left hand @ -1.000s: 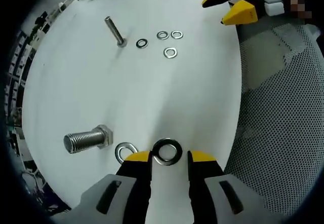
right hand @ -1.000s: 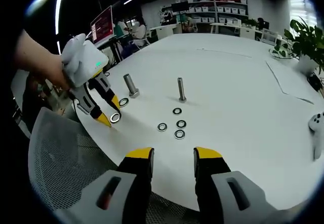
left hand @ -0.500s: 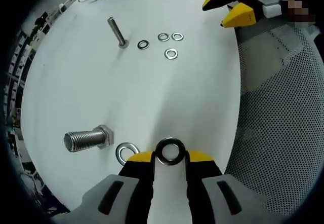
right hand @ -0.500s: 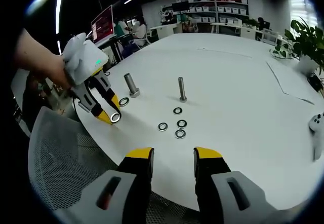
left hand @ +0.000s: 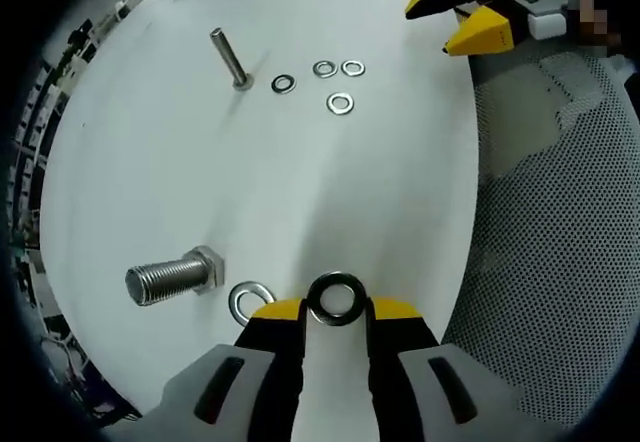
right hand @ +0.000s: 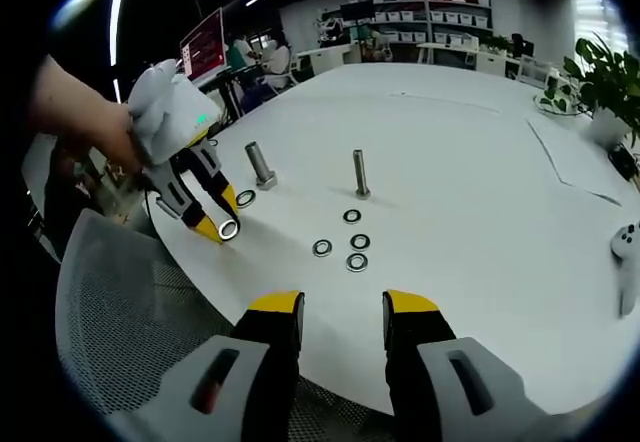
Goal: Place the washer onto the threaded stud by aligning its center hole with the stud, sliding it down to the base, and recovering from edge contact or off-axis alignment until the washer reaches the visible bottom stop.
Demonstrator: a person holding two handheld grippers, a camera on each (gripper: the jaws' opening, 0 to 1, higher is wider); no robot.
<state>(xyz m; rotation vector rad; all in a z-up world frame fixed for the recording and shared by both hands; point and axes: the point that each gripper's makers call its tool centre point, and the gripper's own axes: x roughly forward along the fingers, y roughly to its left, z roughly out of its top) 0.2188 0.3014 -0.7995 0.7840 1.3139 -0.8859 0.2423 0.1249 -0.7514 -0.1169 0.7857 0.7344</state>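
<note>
My left gripper has gone from jaws spread either side of the washer a second ago to jaws pinched on its rim, and that pinch looks unchanged from half a second ago; the washer sits between the yellow tips near the edge of the white table. In the right gripper view the same gripper shows with the washer at its tips, low over the table or touching it, I cannot tell which. So the pick looks secured, and I judge the carry to a stud comes next. Just beside the jaws lies a second large washer, and next to that the thick threaded stud, which the right gripper view shows standing upright. Well beyond stand the thin stud and four small washers. My right gripper hangs over the near table edge with jaws apart and nothing between them. The mesh chair back lies beside the table.
</note>
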